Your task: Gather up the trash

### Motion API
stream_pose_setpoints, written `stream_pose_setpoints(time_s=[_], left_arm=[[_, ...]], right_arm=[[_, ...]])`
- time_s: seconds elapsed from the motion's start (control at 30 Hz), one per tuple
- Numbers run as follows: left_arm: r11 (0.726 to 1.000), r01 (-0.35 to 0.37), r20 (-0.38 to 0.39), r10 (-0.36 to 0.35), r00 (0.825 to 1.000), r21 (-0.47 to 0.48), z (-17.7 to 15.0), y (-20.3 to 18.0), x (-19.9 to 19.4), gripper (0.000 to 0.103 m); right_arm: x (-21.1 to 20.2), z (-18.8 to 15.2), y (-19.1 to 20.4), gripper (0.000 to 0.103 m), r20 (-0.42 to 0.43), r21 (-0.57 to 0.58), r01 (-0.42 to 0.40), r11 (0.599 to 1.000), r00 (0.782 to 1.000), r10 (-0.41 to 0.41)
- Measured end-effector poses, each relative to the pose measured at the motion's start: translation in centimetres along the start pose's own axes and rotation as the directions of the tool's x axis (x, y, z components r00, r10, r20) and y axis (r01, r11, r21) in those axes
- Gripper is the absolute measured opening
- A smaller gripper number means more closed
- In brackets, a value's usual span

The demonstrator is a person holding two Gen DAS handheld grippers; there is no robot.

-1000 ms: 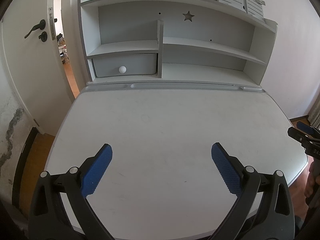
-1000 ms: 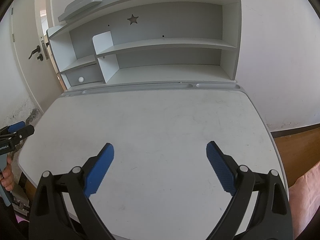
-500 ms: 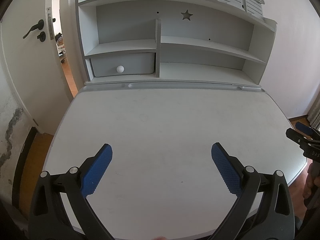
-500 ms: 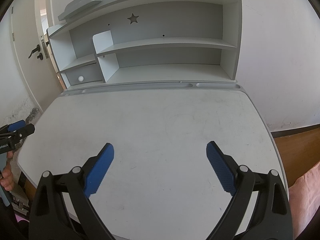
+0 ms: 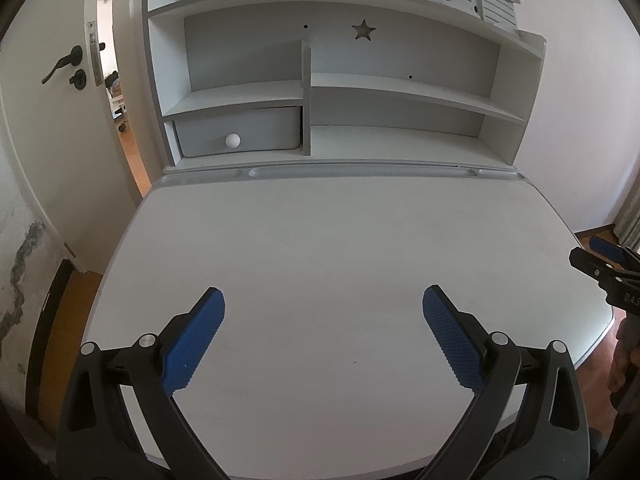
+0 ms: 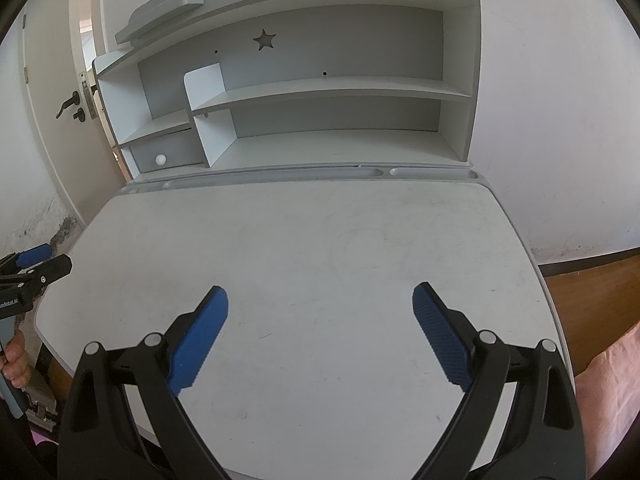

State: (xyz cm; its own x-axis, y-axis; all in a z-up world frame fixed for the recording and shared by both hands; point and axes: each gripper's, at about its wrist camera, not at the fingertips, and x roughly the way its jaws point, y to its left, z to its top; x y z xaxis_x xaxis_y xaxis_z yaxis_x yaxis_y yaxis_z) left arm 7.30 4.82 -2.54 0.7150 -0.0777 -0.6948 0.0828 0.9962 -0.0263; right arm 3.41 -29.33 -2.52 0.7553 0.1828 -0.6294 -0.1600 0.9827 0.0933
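While my left gripper (image 5: 322,312) and right gripper (image 6: 320,304) hover spread wide and empty above the desk (image 5: 320,240), I see 0 trash on it, so collecting looks finished or unstarted.

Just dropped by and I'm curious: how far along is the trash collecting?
No trash shows on the desk top or the shelf unit, so the visible area looks done or not yet begun. In hand: nothing; the left gripper and right gripper are open. What is left cannot be told.
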Motion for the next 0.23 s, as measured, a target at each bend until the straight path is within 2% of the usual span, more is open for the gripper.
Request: stream_pose_setpoints(time_s=[0.23], left_arm=[[1.0, 0.004, -0.019, -0.004, 1.0, -0.013, 0.14, 0.21, 0.31, 0.096]], right_arm=[[-0.04, 0.08, -0.03, 0.09, 0.001, -0.001, -0.002, 1.0, 1.0, 0.002]])
